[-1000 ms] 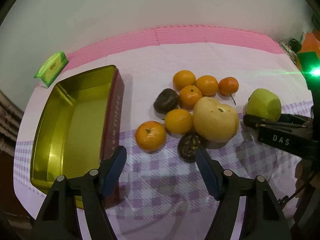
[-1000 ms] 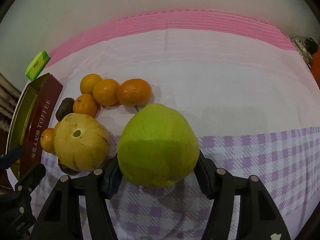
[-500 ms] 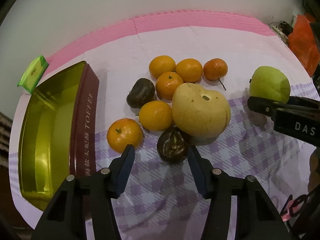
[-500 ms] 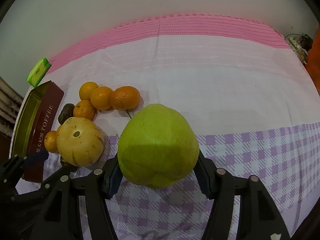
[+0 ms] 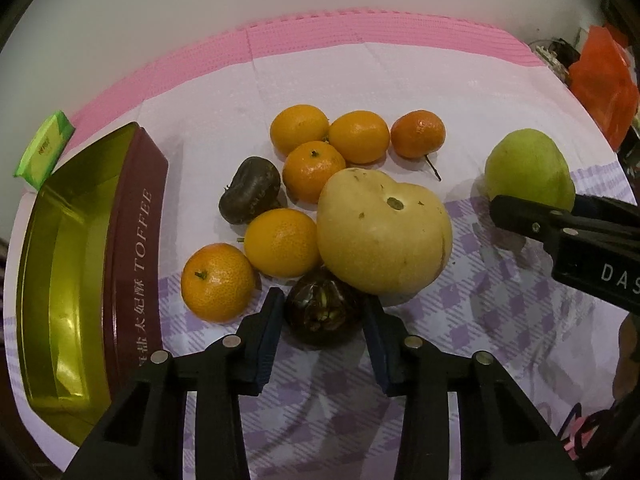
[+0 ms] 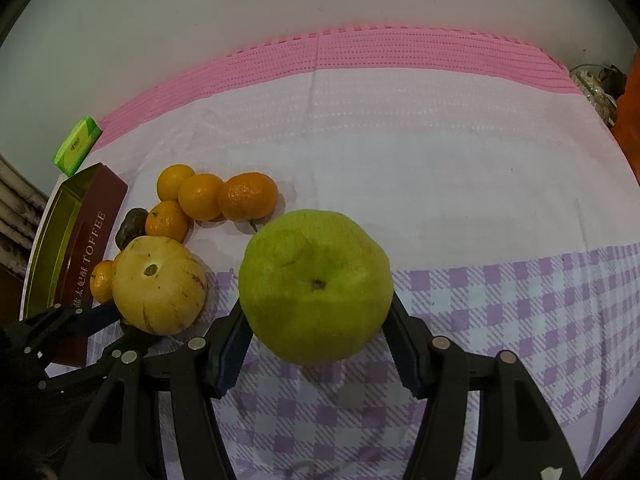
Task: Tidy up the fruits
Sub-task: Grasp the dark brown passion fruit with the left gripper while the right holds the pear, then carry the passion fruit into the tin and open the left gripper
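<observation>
My left gripper is open, its jaws either side of a dark wrinkled fruit at the near edge of the fruit pile. Behind that fruit lie a big yellow pear, several oranges and a second dark fruit. An empty gold toffee tin stands to the left. My right gripper is shut on a large green fruit and holds it above the cloth; this fruit also shows in the left wrist view.
A green packet lies behind the tin. An orange bag sits at the far right edge. The table wears a white, pink and purple-checked cloth.
My left gripper has moved forward and right to the pile, and its jaws have narrowed around the dark fruit. My right gripper has lifted the green fruit slightly and tilted it.
</observation>
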`<state>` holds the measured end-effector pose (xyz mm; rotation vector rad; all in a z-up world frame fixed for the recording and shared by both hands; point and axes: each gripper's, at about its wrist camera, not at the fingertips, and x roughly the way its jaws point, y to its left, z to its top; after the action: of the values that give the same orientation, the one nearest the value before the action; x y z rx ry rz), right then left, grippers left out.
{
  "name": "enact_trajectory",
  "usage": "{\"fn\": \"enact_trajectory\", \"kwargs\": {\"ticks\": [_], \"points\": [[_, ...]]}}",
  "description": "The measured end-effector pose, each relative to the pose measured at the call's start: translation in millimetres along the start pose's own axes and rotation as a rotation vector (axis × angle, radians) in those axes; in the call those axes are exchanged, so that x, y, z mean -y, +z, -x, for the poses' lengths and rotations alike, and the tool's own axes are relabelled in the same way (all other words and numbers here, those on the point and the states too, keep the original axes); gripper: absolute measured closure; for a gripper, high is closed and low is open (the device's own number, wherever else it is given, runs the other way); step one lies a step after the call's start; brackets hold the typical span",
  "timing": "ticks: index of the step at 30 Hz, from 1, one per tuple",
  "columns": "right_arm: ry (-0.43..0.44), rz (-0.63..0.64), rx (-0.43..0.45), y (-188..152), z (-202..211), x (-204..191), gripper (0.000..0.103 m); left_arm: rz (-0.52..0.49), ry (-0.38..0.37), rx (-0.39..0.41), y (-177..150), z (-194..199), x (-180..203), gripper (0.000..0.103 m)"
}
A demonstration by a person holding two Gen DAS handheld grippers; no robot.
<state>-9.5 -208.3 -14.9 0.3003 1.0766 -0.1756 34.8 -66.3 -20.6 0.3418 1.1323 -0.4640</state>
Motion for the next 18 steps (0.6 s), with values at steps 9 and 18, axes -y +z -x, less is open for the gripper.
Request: {"fn": "enact_trajectory", "kwargs": {"ticks": [9, 18], "points": [[-0.007, 0.009, 0.005, 1.7, -1.0, -3.2, 0.045, -0.009, -0.019, 0.026, -17.3, 32.2, -11.0, 0.063], [-0.025, 0.026, 0.003, 8.1, -4.1, -7.1, 0.045, 0.058, -0.007, 0.069, -11.5, 71.4, -56.5, 0.063]]}}
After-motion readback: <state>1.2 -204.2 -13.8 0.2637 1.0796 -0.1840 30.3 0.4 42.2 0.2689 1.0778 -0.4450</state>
